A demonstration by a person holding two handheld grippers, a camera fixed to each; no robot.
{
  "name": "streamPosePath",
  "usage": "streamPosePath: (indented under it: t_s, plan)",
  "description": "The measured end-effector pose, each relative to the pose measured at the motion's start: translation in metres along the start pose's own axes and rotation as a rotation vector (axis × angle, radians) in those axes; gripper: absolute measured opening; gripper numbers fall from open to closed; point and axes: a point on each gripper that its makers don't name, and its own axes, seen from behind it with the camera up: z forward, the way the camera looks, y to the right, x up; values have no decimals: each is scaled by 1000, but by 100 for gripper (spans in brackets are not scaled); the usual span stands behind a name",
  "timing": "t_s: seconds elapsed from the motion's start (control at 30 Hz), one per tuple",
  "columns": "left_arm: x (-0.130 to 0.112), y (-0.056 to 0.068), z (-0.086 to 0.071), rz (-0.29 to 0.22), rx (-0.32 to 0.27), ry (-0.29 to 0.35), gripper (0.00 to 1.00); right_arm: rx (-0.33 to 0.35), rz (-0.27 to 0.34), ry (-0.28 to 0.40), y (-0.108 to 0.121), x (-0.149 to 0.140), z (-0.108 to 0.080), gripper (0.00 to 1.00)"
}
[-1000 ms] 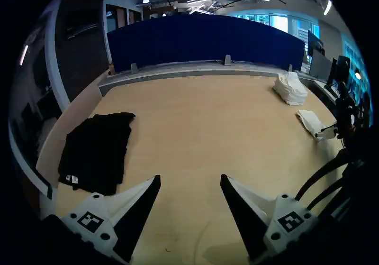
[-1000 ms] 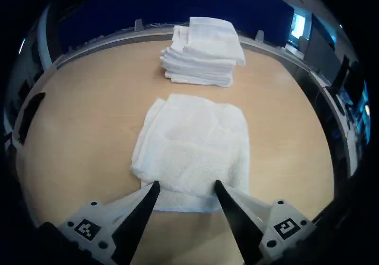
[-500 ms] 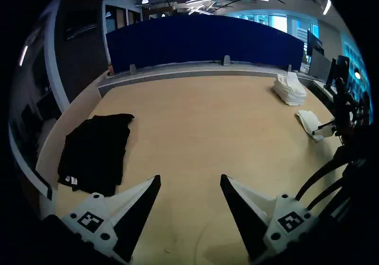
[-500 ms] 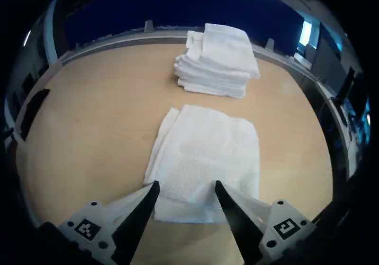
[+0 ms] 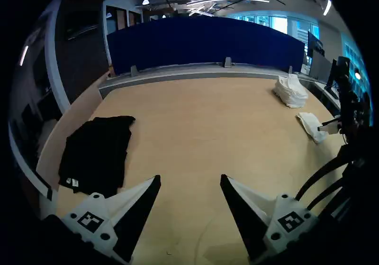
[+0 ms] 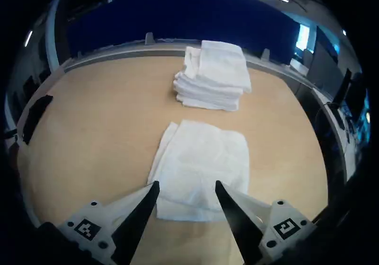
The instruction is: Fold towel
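A wide wooden table is taking up most of the left gripper view, and it is also lying under everything in the right gripper view. A blue divider is standing along its far edge. A black cloth is lying flat near the table's left edge, well apart from the white things; the right gripper view is catching it as a dark patch at the far left.

A stack of folded white towels is sitting near the divider, toward the far right corner in the left gripper view. The towel is lying folded and flat on the table just in front of the stack, not touching it, and is showing small at the right edge in the left gripper view.

The right gripper is pointing at the towel's near edge with its fingers spread, gripping nothing; whether the tips are touching the cloth I cannot tell. The left gripper is hanging over bare table, fingers spread wide and holding nothing.
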Motion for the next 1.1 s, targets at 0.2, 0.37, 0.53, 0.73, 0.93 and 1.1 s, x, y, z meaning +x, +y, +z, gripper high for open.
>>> streamPosePath:
  t_s: [0.2, 0.37, 0.53, 0.73, 0.93, 1.1]
  plan:
    - [2, 1, 2, 3, -3, 6, 94, 6, 44, 56, -2, 16, -11, 91]
    - [5, -1, 2, 4, -5, 13, 93, 8, 85, 140, -3, 36, -22, 91]
    - [8, -4, 4, -4, -4, 24, 94, -1, 132, 279, -5, 66, -39, 92]
    - [20, -5, 4, -7, -3, 62, 94, -26, 166, 476, -4, 102, -70, 92]
    - [32, -5, 2, -11, -3, 107, 94, -45, 139, 579, -11, 124, -99, 93]
    - [39, -3, 4, -13, -9, 133, 93, -45, 115, 614, -21, 132, -111, 93]
